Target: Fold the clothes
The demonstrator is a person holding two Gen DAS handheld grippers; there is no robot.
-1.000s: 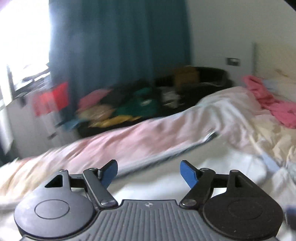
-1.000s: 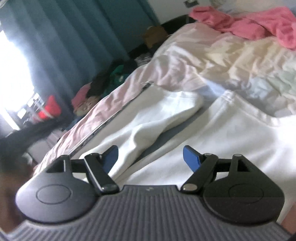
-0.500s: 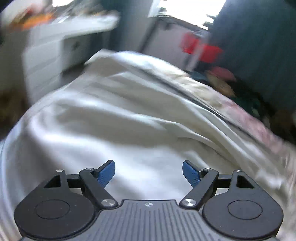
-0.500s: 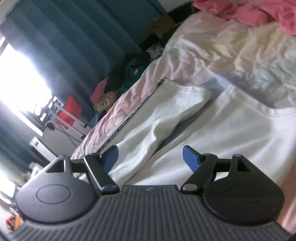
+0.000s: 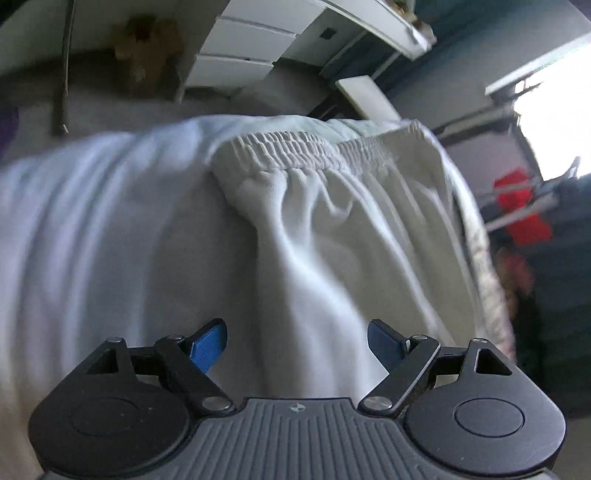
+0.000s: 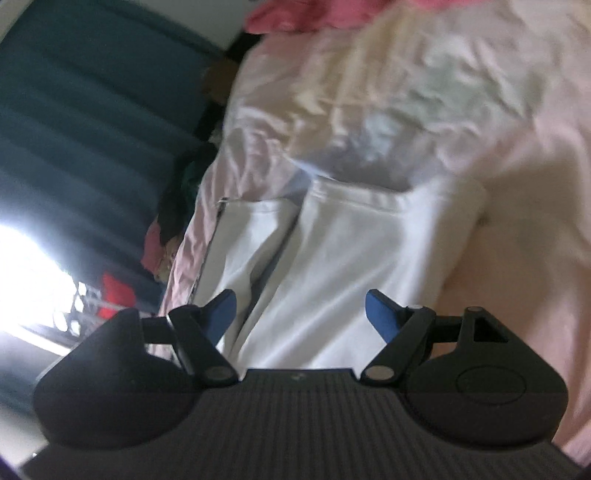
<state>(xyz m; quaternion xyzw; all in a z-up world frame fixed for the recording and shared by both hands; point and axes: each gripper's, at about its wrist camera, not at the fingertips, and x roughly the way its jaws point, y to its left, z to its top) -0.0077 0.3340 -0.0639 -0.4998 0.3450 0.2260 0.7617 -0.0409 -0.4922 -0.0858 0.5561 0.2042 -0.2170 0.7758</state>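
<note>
The left gripper [image 5: 297,341], jaws spread wide and empty, hangs over white trousers [image 5: 343,236] spread on the bed [image 5: 92,229]; their gathered waistband [image 5: 295,151] lies ahead of the jaws. The right gripper [image 6: 300,314], jaws equally wide, faces the trouser legs [image 6: 343,266], with a pink garment [image 6: 295,18] far beyond.

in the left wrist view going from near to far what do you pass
left gripper, open → white trousers → their elastic waistband → white drawer unit on the floor beyond the bed.
</note>
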